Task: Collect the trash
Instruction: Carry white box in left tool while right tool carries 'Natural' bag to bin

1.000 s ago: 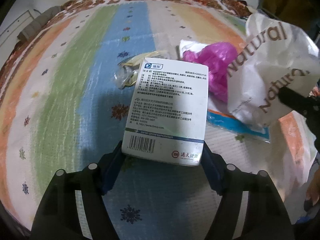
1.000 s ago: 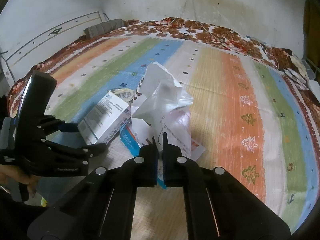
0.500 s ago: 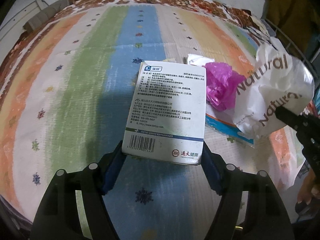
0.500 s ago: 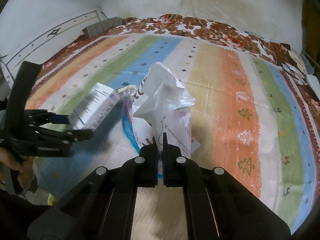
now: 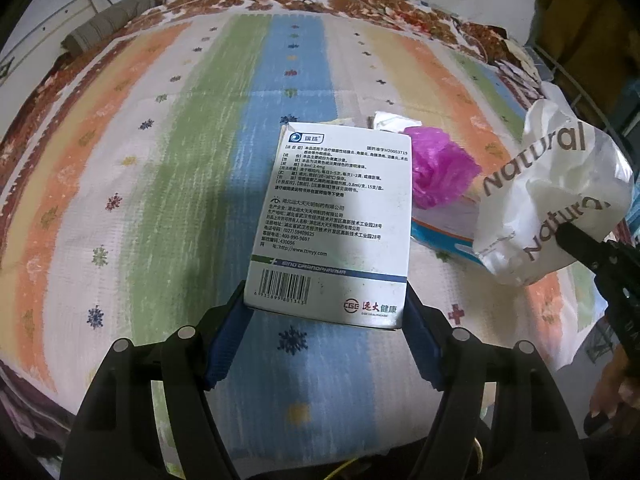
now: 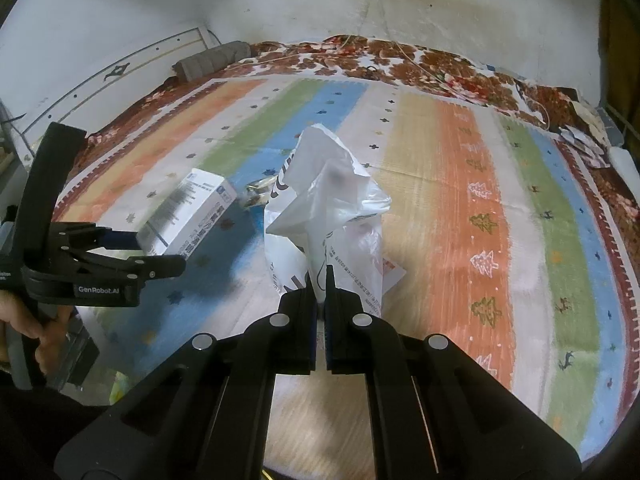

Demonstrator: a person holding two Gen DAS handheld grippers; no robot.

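Compared with a second ago, the box [image 5: 332, 224], clamped in the left gripper [image 5: 326, 320] at frame center, sits higher above the striped sheet [image 5: 168, 168], its barcode and "SINO GRANDPHARMA" legible, while the right gripper [image 6: 319, 280] pinches the "Natural" bag [image 6: 328, 200].

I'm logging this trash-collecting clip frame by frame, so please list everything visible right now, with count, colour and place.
White cardboard medicine box: one, white with blue stripe and barcode, held above the mat between the left gripper's fingers.
White plastic bag printed "Natural": one, white, pinched at its edge by the right gripper.
Crumpled magenta plastic: one, on the mat beside the bag.
Blue-edged flat packet: one, under the bag.
Crinkled clear-yellow wrapper: one, behind the box.
Striped woven mat: one, multicoloured, over the bed.
Grey rolled cloth: one, far corner.
Left gripper: black, blue pads.
Right gripper: black.
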